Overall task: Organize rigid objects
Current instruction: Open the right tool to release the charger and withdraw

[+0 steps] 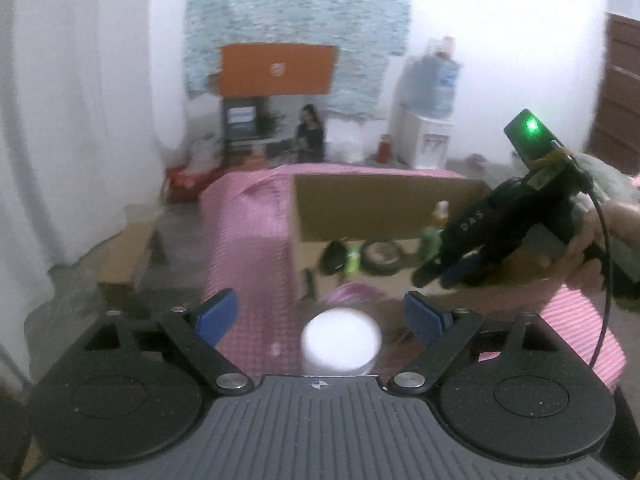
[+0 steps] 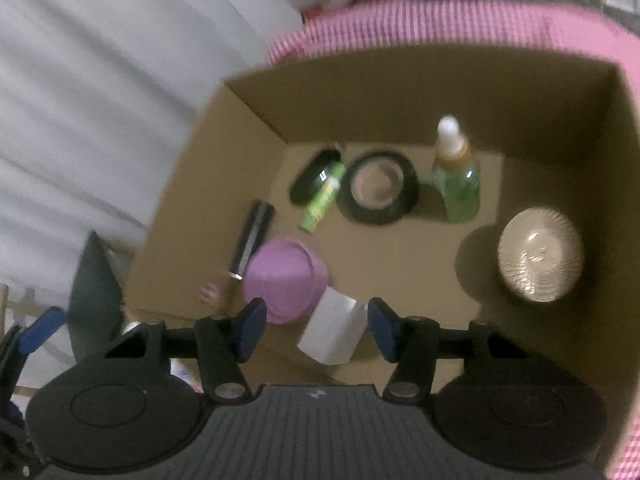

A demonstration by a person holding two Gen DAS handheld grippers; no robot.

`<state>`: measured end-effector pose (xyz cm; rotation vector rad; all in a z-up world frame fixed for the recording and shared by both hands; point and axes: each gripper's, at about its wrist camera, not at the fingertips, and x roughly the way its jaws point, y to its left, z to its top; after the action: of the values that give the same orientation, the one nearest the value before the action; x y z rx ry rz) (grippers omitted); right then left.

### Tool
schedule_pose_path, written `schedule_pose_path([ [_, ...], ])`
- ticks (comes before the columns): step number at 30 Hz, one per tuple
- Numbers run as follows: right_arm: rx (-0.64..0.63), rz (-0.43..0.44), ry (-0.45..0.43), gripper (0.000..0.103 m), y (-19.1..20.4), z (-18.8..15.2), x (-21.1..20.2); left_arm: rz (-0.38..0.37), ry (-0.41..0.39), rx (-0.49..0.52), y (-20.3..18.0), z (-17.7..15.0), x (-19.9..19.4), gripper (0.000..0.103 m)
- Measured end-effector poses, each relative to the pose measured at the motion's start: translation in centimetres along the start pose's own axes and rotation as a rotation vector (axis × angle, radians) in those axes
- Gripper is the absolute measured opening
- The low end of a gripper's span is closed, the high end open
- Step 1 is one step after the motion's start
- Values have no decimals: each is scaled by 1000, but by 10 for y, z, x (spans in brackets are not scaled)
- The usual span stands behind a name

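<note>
An open cardboard box (image 2: pixel 256 100) sits on a pink checked cloth (image 1: pixel 248 240). Inside it lie a black tape roll (image 2: pixel 378 188), a green bottle with a white cap (image 2: pixel 458 184), a green tube (image 2: pixel 322 200), a black case (image 2: pixel 310 176), a black stick (image 2: pixel 252 240), a purple tub (image 2: pixel 284 280), a ribbed beige round thing (image 2: pixel 540 254) and a white carton (image 2: pixel 336 328). My right gripper (image 2: pixel 316 328) hangs over the box, jaws apart around the white carton, pads not pressing it. My left gripper (image 1: pixel 320 318) is wide open, a blurred white round object (image 1: pixel 340 340) between its jaws, untouched.
A hand holds the right gripper (image 1: pixel 440 276) over the box's right side. White curtains (image 1: pixel 80 120) hang at the left. Beyond the table are a water dispenser (image 1: pixel 428 120), an orange panel (image 1: pixel 276 70) and a seated person (image 1: pixel 310 132). A low cardboard box (image 1: pixel 124 264) is on the floor.
</note>
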<state>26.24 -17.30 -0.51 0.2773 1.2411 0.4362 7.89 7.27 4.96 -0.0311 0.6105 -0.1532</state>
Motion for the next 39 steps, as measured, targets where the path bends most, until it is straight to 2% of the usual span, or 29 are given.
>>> schedule_pose_path([
  [3,14,-28,77,55,0,7,20,28,12,-41,14,-7,1,90],
  [8,-12,-79,156,54,4,11,40,51,27,-102,38,-15,6,90],
  [10,-7,-84,182,47,4,12,46,56,26,-117,43,-17,7,90],
  [13,16,-80,198,45,1,11,50,59,30,-125,50,-20,9,90],
  [16,29,-84,180,38,-2,12,49,56,34,-135,55,-22,9,90],
  [22,81,-45,167,32,-13,22,45,51,42,-155,60,-27,9,90],
  [28,81,-40,138,30,-14,31,42,54,46,-161,63,-28,8,90],
  [34,146,13,102,30,-35,38,33,49,57,-171,65,-30,10,90],
  [39,145,-38,84,34,-47,44,15,41,63,-168,64,-31,11,90],
])
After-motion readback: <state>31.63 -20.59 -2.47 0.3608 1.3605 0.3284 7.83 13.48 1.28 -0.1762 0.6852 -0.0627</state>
